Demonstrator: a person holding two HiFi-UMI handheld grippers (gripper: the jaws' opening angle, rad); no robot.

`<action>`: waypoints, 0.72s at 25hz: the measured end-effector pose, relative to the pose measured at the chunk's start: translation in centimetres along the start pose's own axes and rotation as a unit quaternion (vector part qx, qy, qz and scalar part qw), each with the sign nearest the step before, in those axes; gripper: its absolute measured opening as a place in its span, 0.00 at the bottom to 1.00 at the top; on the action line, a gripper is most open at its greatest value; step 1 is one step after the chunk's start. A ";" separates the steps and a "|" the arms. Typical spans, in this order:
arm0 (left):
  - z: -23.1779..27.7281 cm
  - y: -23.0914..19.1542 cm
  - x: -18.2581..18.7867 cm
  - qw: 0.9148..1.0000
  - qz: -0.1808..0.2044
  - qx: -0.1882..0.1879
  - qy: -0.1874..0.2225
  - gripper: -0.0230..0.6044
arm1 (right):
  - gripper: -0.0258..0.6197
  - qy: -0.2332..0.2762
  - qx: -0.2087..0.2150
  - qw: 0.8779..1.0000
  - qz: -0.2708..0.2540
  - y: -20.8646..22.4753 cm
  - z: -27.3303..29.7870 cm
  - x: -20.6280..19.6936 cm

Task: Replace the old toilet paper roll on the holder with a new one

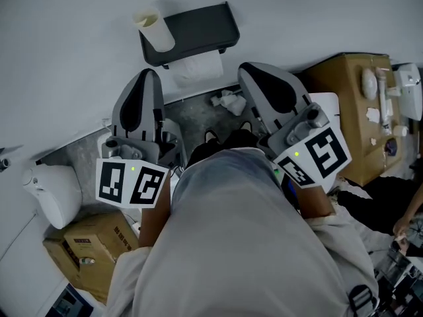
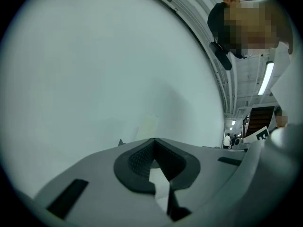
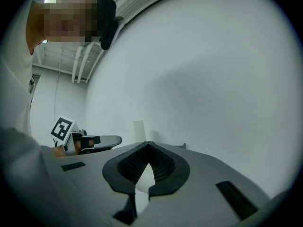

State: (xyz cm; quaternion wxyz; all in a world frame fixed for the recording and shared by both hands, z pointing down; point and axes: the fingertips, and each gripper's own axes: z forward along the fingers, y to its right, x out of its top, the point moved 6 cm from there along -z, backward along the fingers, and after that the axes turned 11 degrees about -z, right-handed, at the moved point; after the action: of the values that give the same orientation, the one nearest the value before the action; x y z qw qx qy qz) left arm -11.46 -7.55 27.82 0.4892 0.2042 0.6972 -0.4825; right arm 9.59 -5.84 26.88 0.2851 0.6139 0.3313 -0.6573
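Left gripper: we held the left gripper (image 1: 149, 75) level, pointing at the wall (image 1: 73, 58). Its tip sat just below and left of the holder. Its own view showed the jaws pressed together at the tip, with nothing between them and only bare wall ahead.
Right gripper: we held the right gripper (image 1: 248, 69) level as well, to the right of the holder and beside the hanging paper. Its jaws were closed against each other and empty.
Marker cubes: one cube (image 1: 131, 183) rode at the rear of the left gripper and the other (image 1: 314, 156) at the rear of the right, both close to our chest.
Holder: the black holder (image 1: 198, 28) was fixed to the wall, between and above the two gripper tips.
Toilet paper: white toilet paper (image 1: 197, 68) hung from the underside of the holder, between the two grippers. Neither gripper held it.
Cardboard tube: a bare cardboard tube (image 1: 153, 30) stood on the left end of the holder's top, well clear of both grippers.
Floor: a wad of crumpled paper (image 1: 228, 102) lay on the grey floor (image 1: 188, 121) below the holder, near the wall.
Surroundings: a cardboard box (image 1: 86, 243) sat at our lower left. A brown cabinet (image 1: 344, 91) with small white items on top stood at our right.
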 end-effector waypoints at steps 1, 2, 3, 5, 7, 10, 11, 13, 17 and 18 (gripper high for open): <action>-0.1 0.2 -0.2 1.000 -0.003 0.001 0.002 0.04 | 0.07 0.002 -0.009 1.000 -0.007 -0.2 -0.1 0.3; -0.2 0.3 -0.4 1.000 -0.005 0.004 0.003 0.04 | 0.07 0.003 -0.016 1.000 -0.012 -0.4 -0.1 0.5; -0.3 0.4 -0.6 1.000 -0.007 0.007 0.005 0.04 | 0.07 0.002 -0.020 1.000 -0.015 -0.6 -0.1 0.7; -0.5 0.3 -0.7 1.000 -0.013 0.011 0.006 0.04 | 0.07 -0.002 -0.023 1.000 -0.021 -1.1 0.1 0.8; -0.5 0.3 -0.7 1.000 -0.014 0.011 0.004 0.04 | 0.06 -0.007 -0.020 0.999 -0.025 -1.3 0.4 0.9; -0.5 0.2 -0.7 1.000 -0.015 0.008 0.001 0.04 | 0.06 -0.010 -0.014 1.000 -0.019 -1.2 0.5 0.9; -0.5 0.2 -0.7 1.000 -0.015 0.007 0.000 0.04 | 0.06 -0.011 -0.013 1.000 -0.019 -1.2 0.6 0.9; -0.5 0.2 -0.6 1.000 -0.015 0.005 -0.001 0.04 | 0.06 -0.012 -0.012 1.000 -0.023 -1.1 0.7 1.1; -0.3 0.3 -0.4 1.000 -0.013 -0.001 0.001 0.04 | 0.06 -0.009 -0.007 0.999 -0.031 -1.1 1.0 1.7; -0.4 0.4 -0.4 1.000 -0.014 -0.002 0.001 0.04 | 0.06 -0.009 -0.005 0.999 -0.031 -1.1 1.0 1.8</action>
State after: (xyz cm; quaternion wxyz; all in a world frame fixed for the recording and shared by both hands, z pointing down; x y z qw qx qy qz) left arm -11.17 -6.99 27.98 0.4822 0.1943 0.7013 -0.4878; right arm 7.96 -5.89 25.22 0.2706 0.5959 0.3514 -0.6695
